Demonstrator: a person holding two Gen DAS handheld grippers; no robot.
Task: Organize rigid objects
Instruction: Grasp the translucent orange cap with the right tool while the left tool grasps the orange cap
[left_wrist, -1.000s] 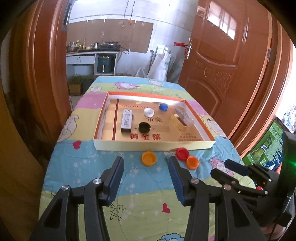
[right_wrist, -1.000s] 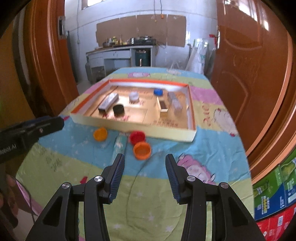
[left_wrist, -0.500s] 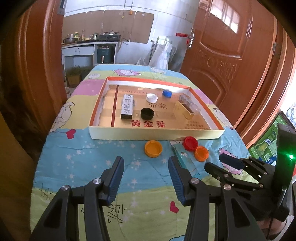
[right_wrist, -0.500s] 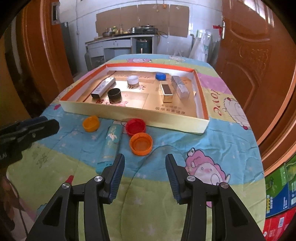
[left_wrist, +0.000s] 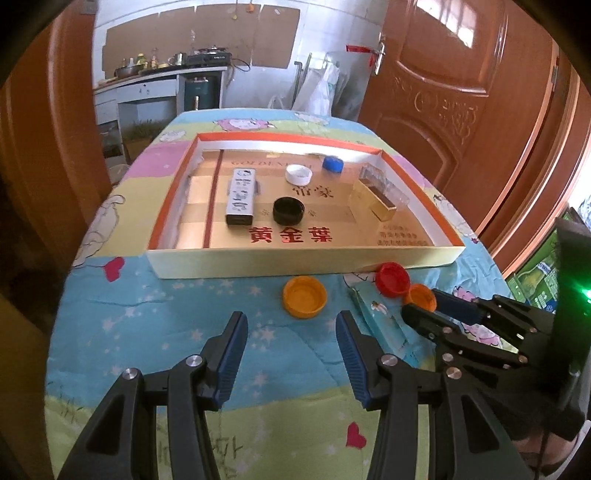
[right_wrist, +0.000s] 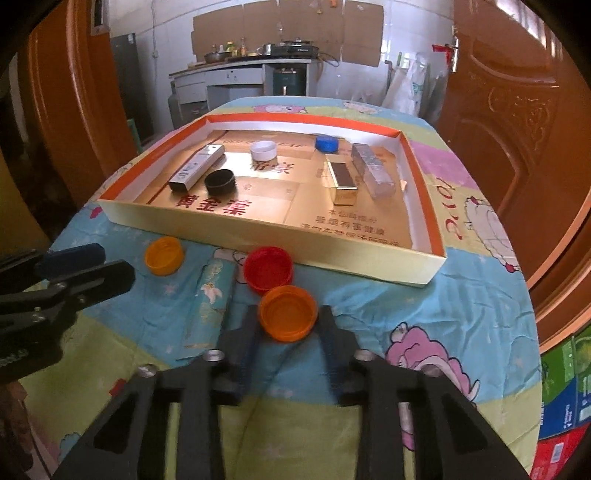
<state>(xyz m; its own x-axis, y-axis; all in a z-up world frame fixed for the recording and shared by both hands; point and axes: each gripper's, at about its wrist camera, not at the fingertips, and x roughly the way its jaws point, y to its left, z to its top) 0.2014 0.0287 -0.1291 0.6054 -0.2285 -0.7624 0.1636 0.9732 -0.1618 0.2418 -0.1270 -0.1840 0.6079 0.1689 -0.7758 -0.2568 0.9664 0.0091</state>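
Observation:
A shallow cardboard tray (left_wrist: 303, 258) (right_wrist: 273, 236) lies on the cartoon tablecloth. It holds a silver box (left_wrist: 242, 195), a black cap (left_wrist: 289, 210), a white cap (left_wrist: 298, 174), a blue cap (left_wrist: 331, 164), a gold box (right_wrist: 341, 182) and a clear box (right_wrist: 373, 171). In front of it lie a yellow-orange cap (left_wrist: 304, 296) (right_wrist: 164, 255), a red cap (right_wrist: 268, 269) (left_wrist: 393, 278), an orange cap (right_wrist: 288, 312) (left_wrist: 421, 297) and a flat patterned packet (right_wrist: 208, 302). My right gripper (right_wrist: 288, 325) is open with its fingers either side of the orange cap. My left gripper (left_wrist: 291, 354) is open and empty just short of the yellow-orange cap.
A wooden door (left_wrist: 461, 74) stands close on the right of the table and a door frame (left_wrist: 55, 129) on the left. A kitchen counter (right_wrist: 240, 74) is behind the table. Colourful cartons (right_wrist: 565, 398) sit on the floor at right.
My right gripper has moved forward and down so its fingers now flank the orange cap. My left gripper has edged closer to the yellow-orange cap.

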